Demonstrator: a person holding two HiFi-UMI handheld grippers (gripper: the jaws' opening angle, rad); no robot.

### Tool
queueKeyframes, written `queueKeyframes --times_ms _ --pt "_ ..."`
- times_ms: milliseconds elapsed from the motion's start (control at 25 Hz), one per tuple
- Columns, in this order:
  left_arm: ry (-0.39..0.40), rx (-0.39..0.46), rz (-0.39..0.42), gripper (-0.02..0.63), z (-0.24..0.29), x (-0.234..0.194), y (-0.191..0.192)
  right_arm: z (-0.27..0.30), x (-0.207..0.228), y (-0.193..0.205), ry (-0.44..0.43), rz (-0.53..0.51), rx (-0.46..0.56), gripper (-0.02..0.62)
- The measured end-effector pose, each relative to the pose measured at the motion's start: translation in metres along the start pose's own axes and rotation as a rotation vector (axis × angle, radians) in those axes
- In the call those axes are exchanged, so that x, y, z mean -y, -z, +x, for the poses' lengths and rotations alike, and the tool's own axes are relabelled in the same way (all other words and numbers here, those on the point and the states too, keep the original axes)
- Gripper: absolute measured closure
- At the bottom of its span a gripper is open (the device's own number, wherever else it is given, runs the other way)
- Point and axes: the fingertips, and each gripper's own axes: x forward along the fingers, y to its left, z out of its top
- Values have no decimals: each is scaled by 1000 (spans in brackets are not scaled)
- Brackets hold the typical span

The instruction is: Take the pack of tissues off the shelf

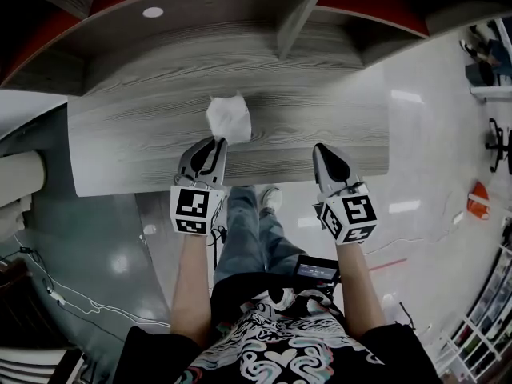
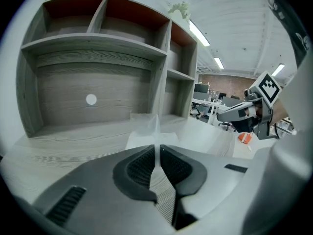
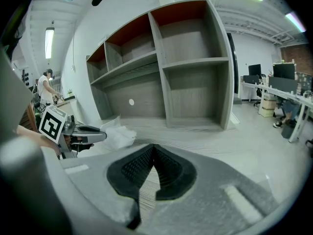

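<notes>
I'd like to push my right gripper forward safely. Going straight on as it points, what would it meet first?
Way looks free: the right gripper points over bare shelf board, so probably the back panel first. The pack of tissues lies left of that line.

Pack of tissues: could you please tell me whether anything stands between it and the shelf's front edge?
Nothing visible does. The left gripper is shut on the pack of tissues, the shelf board in front is bare, and the right gripper sits apart to its right.
</notes>
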Motion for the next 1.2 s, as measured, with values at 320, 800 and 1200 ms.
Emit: queueKeyframes --times_ms 320,800,1200 --pt "17 -36 5 571 10 2 16 2 -1 7 2 6 -20 591" --pt "22 -89 -18 542 11 4 35 2 0 11 -2 7 -26 591" --pt "-16 -77 -22 480 8 3 38 -4 0 15 -4 26 -20 591"
